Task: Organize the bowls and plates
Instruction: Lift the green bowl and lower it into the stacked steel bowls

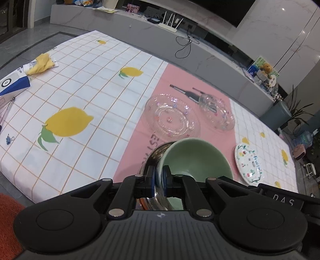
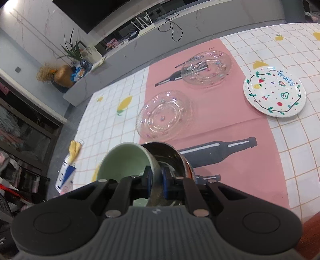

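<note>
Left fingers (image 1: 159, 181) clenched on two rims at once: the green bowl (image 1: 197, 158) and the steel bowl (image 1: 154, 158) it leans in. Right fingers (image 2: 157, 180) pinch the same pair, green bowl (image 2: 124, 160) tilted against steel bowl (image 2: 170, 158), above the pink strip of the tabletop (image 2: 230, 124). Two glass plates (image 2: 164, 115) (image 2: 207, 69) lie beyond; fruit plate (image 2: 275, 93) sits to the right.

**Soft indoor light, heavy fisheye bend**

The room was evenly, rather dimly lit. Glints sparkled on the glass plates (image 1: 172, 118) and glare marked the far wall (image 1: 284, 12). Shadows stayed faint. Edges curved strongly and went slightly soft; the centre stayed sharp.
</note>
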Demonstrator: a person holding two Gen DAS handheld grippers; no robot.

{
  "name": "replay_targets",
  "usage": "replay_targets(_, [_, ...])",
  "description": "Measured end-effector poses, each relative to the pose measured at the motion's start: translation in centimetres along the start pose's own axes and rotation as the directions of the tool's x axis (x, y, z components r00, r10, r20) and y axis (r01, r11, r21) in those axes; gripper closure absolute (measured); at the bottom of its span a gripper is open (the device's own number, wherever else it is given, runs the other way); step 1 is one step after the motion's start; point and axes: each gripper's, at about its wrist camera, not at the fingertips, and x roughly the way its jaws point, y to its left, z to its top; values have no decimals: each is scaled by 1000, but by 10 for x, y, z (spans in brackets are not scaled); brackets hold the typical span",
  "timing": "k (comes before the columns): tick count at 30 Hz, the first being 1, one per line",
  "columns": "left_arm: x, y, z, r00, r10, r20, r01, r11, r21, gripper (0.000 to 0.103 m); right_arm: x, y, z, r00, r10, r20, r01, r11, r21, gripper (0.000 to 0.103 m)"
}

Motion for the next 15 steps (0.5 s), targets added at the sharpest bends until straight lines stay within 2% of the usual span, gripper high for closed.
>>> replay_targets(15, [14, -11, -8, 999, 28, -24, -26, 997, 66, 95, 10, -11, -4, 999, -46, -3, 46, 999, 1, 94])
